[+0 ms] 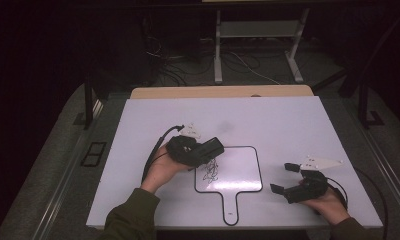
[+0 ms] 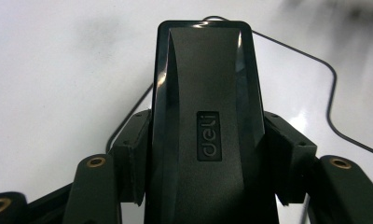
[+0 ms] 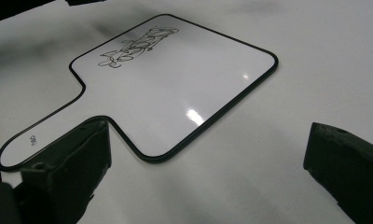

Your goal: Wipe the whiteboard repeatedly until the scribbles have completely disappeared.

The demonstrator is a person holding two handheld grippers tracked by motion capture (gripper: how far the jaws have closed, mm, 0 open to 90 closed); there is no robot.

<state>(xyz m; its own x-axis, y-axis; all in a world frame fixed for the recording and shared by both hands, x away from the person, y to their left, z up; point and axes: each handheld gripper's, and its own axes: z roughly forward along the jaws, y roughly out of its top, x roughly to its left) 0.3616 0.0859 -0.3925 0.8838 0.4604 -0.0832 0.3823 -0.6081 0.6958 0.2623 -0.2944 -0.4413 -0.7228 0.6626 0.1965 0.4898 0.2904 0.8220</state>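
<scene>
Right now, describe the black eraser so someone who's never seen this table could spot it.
On the white table lies a paddle-shaped whiteboard with a black rim and scribbles. At its upper left corner, the left gripper clamps the eraser: a glossy black block with a small embossed logo, the one loose black thing there.

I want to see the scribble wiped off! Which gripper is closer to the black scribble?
Left. The left gripper, clamped on a black eraser, hovers just beside the scribble on the handled whiteboard. The right gripper, jaws open, sits off the board's right edge.

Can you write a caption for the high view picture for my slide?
Left gripper holds a black whiteboard eraser over the scribbled paddle whiteboard; right gripper waits open.
</scene>
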